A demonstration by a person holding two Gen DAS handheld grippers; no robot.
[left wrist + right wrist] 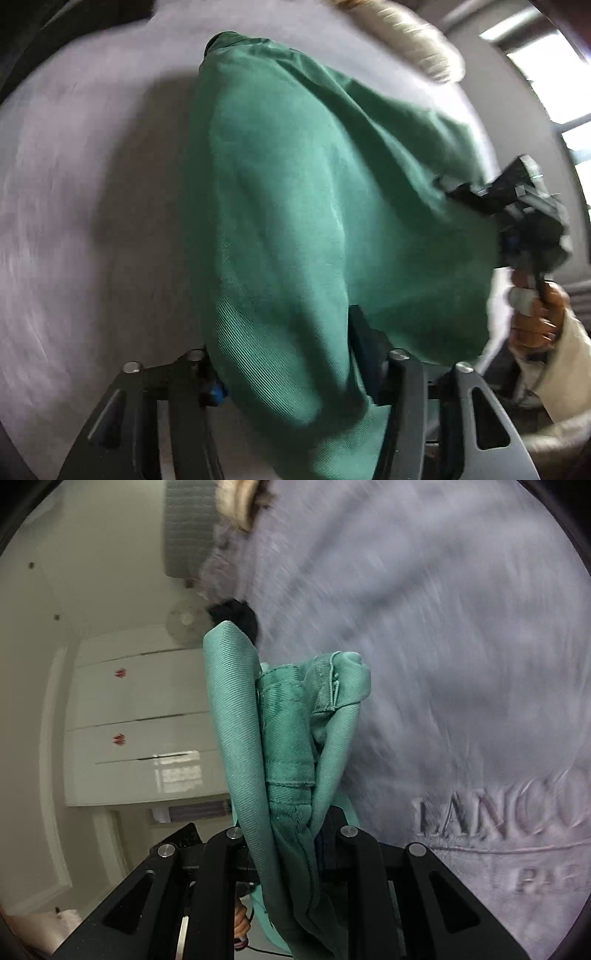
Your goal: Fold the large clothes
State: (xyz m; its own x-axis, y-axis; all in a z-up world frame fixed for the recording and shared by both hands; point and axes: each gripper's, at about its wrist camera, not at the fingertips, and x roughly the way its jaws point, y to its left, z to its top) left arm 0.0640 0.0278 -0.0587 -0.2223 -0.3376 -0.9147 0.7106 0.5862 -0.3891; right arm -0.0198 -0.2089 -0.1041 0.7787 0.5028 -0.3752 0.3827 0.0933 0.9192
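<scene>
Left gripper (pixel 291 354): the jaws stand partly apart with a thick bunch of the green garment (pixel 295 192) filling the gap between them. The cloth is clamped at its near edge and hangs away from the camera over the grey blanket (pixel 92 192).

Right gripper (pixel 291 827): the jaws are nearly closed on a folded, seamed edge of the garment (pixel 284 738), which rises from between the fingers as a bunched column. In the left wrist view this gripper (pixel 461 192) grips the garment's far right corner, and a hand (pixel 535 317) in a cream sleeve (pixel 565 354) holds its handle.

Garment position: stretched between the two grippers, lifted above the blanket. Whether its far end touches the blanket cannot be told.

Blanket (pixel 461 646): grey, plush, blurred, with embossed lettering (pixel 495 812) at its lower right.

Background: a white drawer unit (pixel 140 716) stands left of the garment in the right wrist view.
</scene>
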